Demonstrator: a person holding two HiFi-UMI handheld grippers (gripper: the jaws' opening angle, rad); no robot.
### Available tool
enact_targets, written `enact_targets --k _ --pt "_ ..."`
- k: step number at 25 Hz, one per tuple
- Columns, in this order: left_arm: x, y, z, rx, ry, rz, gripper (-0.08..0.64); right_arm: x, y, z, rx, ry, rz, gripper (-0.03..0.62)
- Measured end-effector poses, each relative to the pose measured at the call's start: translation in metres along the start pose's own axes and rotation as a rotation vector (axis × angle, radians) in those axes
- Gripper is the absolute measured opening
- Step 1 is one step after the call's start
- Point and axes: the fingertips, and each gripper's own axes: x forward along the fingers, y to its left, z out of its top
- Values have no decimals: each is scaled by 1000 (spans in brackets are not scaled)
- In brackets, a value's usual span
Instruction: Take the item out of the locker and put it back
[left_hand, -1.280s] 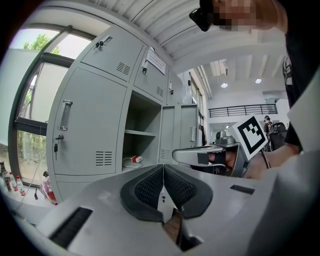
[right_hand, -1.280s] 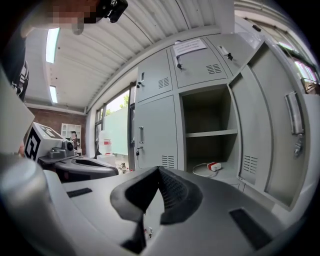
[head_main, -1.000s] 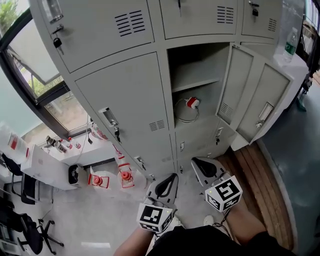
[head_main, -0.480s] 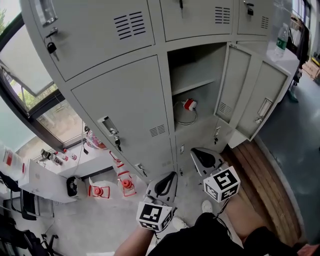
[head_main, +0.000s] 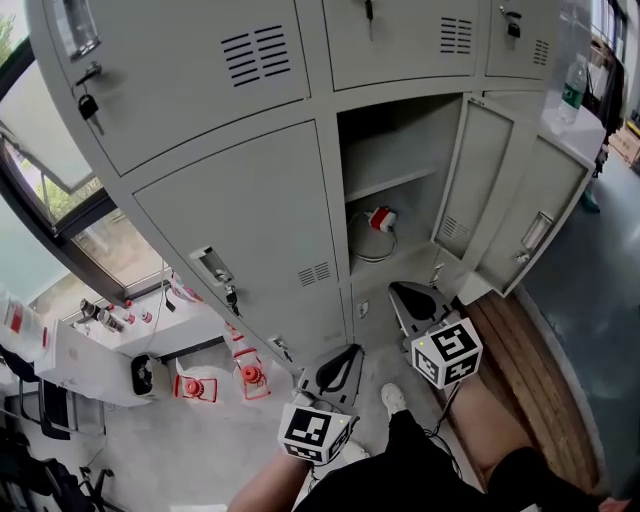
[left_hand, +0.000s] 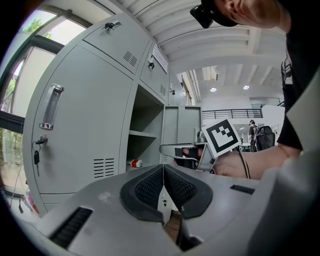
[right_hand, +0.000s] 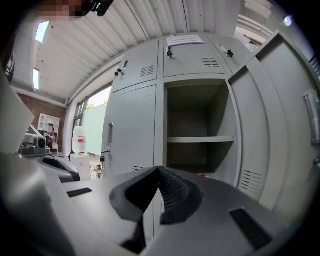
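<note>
Left gripper (left_hand: 163, 172): jaws clenched, ribbed pads meeting along one seam, nothing between them. Right gripper (right_hand: 159, 172): jaws likewise clenched and empty. In the head view both are held low in front of the person, apart from each other. The right one is ahead and nearer the locker (head_main: 240, 210); neither touches anything. The right gripper view looks straight into the one open compartment. The left gripper view takes in a closed door with its handle, the open compartment beside it, and the right gripper off to the right. Item (head_main: 381, 218): red and white, lying on the compartment floor below the shelf (head_main: 390, 183), toward the back. A white cable (head_main: 366, 243) loops from it across the floor toward the front. The shelf itself is bare. The compartment door (head_main: 468, 175) is swung out to the right, and a second door (head_main: 535, 215) just beside it also stands open. A bottle (head_main: 573, 85) stands upright on a white surface at the far right.
</note>
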Motion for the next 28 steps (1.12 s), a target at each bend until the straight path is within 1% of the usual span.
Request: enact_targets --k 3,4,5,7,11,19,28 --pt "14 2 0 9 7 4 17 13 -17 -4 7 7 0 54" --pt "19 3 0 10 10 6 17 18 -23 -6 10 11 3 104" --pt "24 4 0 9 13 7 17 22 -29 -7 10 15 5 114" --pt "35 4 1 10 18 10 17 32 -42 -10 1 22 2 115" --pt "56 8 2 15 22 20 17 53 -69 -14 -5 40 4 146" --pt "93 13 -1 -13 40 29 17 94 -110 -28 -23 94 5 189" --pt "121 24 -2 -15 44 46 17 142 -140 -55 -109 201 22 270"
